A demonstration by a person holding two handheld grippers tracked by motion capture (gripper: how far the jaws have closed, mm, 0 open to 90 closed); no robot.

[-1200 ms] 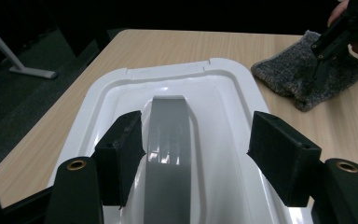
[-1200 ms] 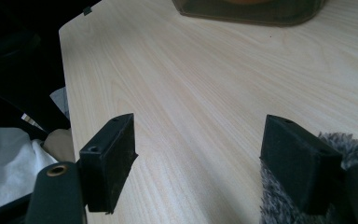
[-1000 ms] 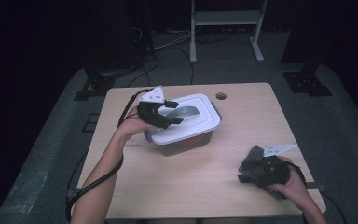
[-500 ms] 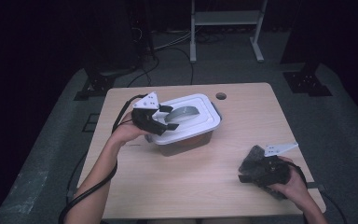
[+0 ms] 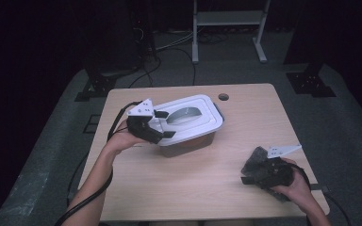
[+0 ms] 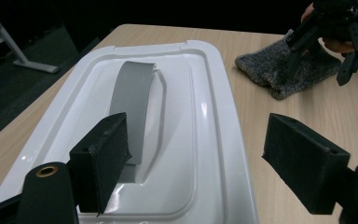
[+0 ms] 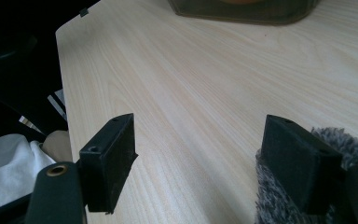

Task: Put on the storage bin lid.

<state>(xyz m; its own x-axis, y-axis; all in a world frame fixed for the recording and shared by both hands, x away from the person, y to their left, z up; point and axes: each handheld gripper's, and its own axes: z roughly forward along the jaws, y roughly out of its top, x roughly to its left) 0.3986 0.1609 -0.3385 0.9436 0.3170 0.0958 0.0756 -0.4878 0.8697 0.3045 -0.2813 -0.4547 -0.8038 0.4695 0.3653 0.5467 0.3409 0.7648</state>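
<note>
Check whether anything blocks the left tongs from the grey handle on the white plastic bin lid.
Nothing visible does. The left tongs stand open directly over the white plastic lid, one pad beside the grey handle.

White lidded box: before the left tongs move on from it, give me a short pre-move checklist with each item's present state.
1. Lid seated flat on the box: ok, it lies level with no corner raised.
2. Left tongs free of the grey handle: ok; the jaws have just been opening, nothing is between them.
3. Right tongs open: ok, bare table shows between the jaws.
4. Grey knitted cloth apart from the box: ok, it lies by the right hand.
5. Box contents: cannot tell, the lid hides them.
6. Cloth pinched by the right tongs: cannot tell; it lies against one jaw.
</note>
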